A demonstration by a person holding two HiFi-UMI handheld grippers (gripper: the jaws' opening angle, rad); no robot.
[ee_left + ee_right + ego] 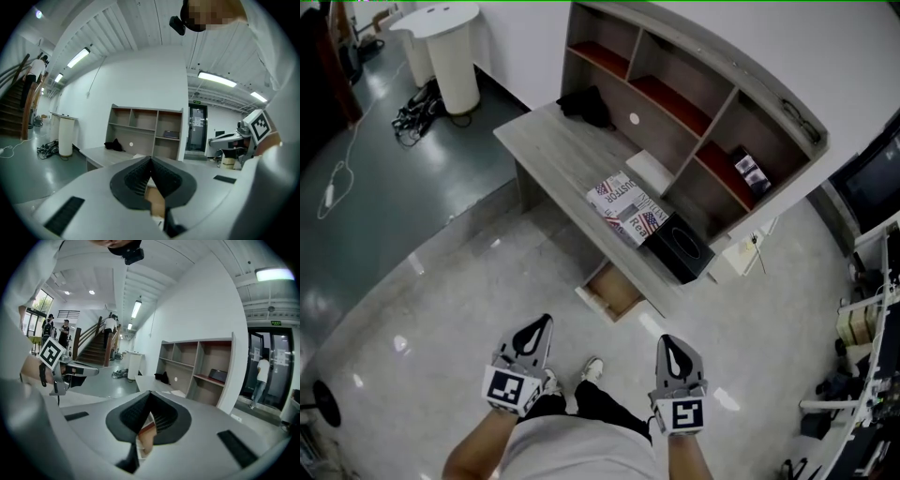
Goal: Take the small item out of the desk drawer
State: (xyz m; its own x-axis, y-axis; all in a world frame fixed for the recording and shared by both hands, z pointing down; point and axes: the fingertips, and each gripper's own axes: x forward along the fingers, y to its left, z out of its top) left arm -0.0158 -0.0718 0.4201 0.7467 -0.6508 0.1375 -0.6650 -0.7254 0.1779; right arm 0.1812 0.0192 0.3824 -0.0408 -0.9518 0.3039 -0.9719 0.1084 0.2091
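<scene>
Under desk point(551, 150), open drawer point(598, 300), front outward

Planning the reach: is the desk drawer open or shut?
Open: the drawer juts out beneath the desk, its wooden inside showing from above.

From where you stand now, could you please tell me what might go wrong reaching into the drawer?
The drawer is only partly out beneath the desk edge, contents unseen, so a gripper could strike that edge. The left gripper and right gripper are shut and must open first.
</scene>
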